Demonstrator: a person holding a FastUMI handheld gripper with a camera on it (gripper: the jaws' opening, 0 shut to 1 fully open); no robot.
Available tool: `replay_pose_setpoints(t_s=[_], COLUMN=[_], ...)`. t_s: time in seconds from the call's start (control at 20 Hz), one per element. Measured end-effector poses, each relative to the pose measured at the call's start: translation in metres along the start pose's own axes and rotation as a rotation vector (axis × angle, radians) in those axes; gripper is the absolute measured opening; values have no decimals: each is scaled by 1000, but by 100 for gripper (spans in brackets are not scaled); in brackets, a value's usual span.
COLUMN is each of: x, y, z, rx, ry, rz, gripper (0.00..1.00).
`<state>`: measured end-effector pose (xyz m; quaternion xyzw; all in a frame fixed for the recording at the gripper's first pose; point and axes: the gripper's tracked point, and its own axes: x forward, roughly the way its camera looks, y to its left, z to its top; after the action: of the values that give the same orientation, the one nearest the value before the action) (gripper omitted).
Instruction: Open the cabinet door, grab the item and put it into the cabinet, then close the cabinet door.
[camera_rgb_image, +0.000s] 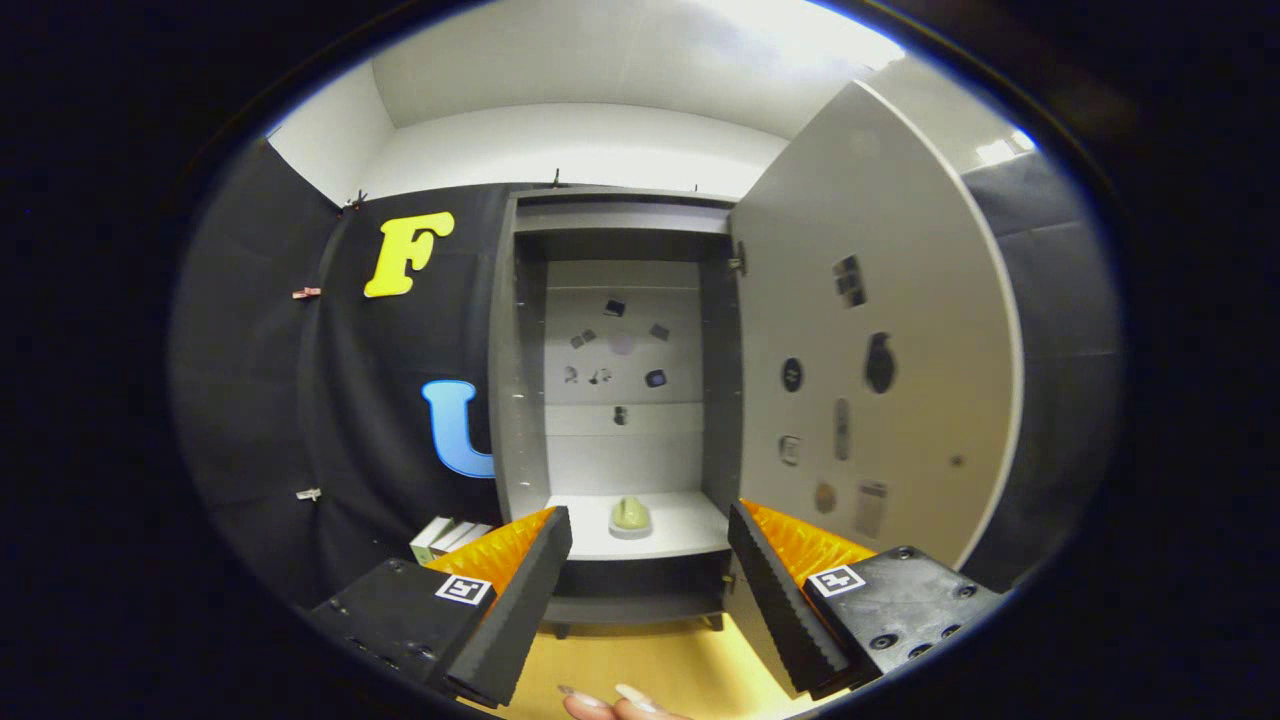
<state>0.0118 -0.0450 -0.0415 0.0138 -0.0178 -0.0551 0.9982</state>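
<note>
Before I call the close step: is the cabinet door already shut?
No, the cabinet door stands swung wide open, with the pale green item on the shelf beyond the open gripper.

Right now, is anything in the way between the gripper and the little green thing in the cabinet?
Nothing visible is. The gripper is open and holds nothing. The cabinet door is swung wide to the right, and the green item sits alone on the white shelf, straight beyond the fingers.

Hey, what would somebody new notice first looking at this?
The tall grey cabinet straight ahead, its door swung wide open to the right. On its bottom shelf sits a small pale green item, beyond the tongs, whose fingers stand open and hold nothing.
</note>
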Motion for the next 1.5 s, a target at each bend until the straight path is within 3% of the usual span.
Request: replay_pose_setpoints(t_s=[0.5, 0.9, 1.3, 1.5], x=[-75, -51, -14, -16], y=[-164, -242, -221, -187], z=[30, 11, -17, -16], rx=[11, 26, 116, 51], ry=[-95, -38, 74, 46], rz=[-19, 20, 129, 178], gripper=[98, 98, 98, 97])
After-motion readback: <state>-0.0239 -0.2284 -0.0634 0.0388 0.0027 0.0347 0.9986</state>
